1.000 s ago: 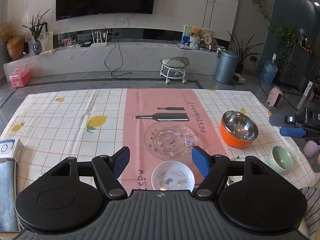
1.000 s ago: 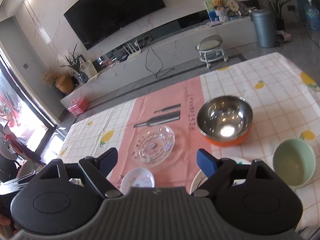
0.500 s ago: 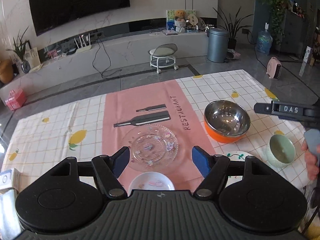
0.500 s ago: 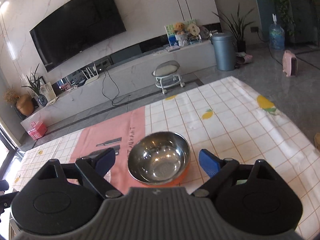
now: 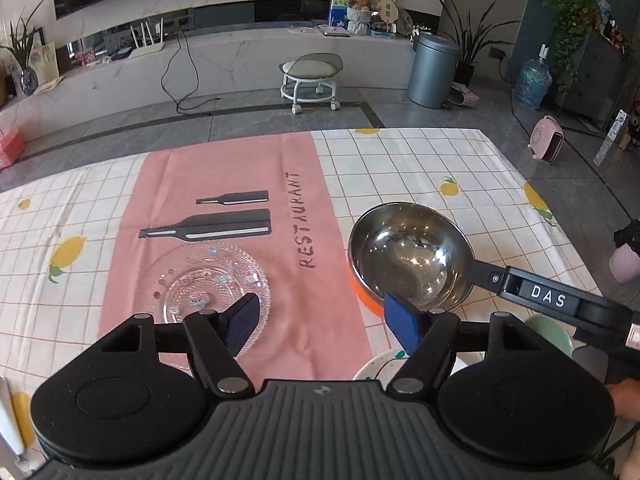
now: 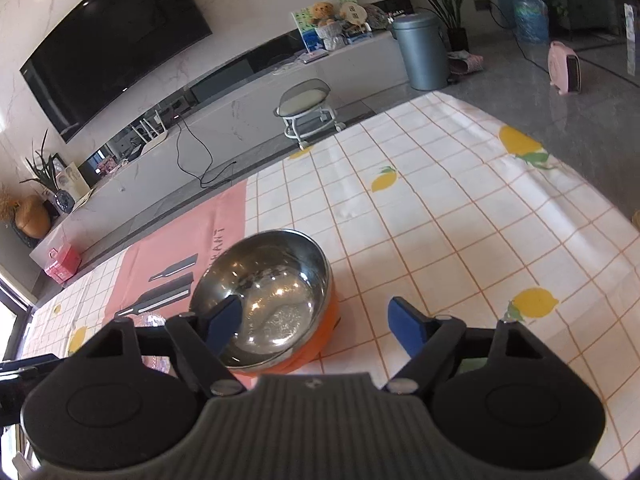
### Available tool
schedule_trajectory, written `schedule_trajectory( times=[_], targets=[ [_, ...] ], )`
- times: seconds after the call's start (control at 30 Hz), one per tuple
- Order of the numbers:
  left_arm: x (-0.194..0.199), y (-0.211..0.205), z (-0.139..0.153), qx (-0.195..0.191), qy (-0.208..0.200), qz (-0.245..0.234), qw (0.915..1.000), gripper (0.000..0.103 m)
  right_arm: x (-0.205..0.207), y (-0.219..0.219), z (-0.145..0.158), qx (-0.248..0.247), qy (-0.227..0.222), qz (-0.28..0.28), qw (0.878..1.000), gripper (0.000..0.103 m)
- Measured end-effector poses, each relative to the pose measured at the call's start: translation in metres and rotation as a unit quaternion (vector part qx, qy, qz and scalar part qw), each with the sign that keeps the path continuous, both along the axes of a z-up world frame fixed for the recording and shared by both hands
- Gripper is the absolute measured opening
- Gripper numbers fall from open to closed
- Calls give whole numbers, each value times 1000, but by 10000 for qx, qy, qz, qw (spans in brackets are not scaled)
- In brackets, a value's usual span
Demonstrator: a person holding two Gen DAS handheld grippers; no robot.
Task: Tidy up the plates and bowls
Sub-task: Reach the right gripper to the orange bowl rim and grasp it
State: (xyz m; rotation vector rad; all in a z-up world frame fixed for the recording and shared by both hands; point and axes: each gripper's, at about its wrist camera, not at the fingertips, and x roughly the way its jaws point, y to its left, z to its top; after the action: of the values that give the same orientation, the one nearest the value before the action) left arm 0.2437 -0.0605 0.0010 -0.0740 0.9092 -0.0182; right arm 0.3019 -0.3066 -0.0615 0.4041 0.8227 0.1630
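Right wrist view: the right gripper (image 6: 316,322) is spread wide, its left blue pad inside the steel bowl (image 6: 264,296) and its right pad outside over the tablecloth (image 6: 460,216), so the near right rim lies between them, ungripped. That bowl, steel-lined with an orange shell, sits right of the pink placemat (image 6: 180,248), toward the near edge. It looks rigid and light, but the polished lining is slick; I judge the rim wall the best hold, one pad inside, one on the orange shell.

From the left wrist view, the left gripper (image 5: 320,318) is released too, holding nothing above the near edge. Beyond its left pad a clear glass plate (image 5: 202,284) rests on the placemat: brittle, thin-edged, best taken by the rim. A white patterned dish (image 5: 380,364) and a green bowl (image 5: 552,332) peek out beside the right pad.
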Motion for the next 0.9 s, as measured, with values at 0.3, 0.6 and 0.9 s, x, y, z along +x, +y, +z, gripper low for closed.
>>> schedule_trajectory(
  times=[0.3,0.6,0.9],
  targets=[
    [53,-22,-43,-22,342,-69,9994,83,21,-5,-23,545,236,-201,9980,68],
    [73,-12,-66,-618,696,483,9945,76,43,8,-42,165,717,-21,9973,49],
    [82,-10,-89,-1123,1101,594,9858,26,54,8,-50,374,834,50,9958,21]
  ],
)
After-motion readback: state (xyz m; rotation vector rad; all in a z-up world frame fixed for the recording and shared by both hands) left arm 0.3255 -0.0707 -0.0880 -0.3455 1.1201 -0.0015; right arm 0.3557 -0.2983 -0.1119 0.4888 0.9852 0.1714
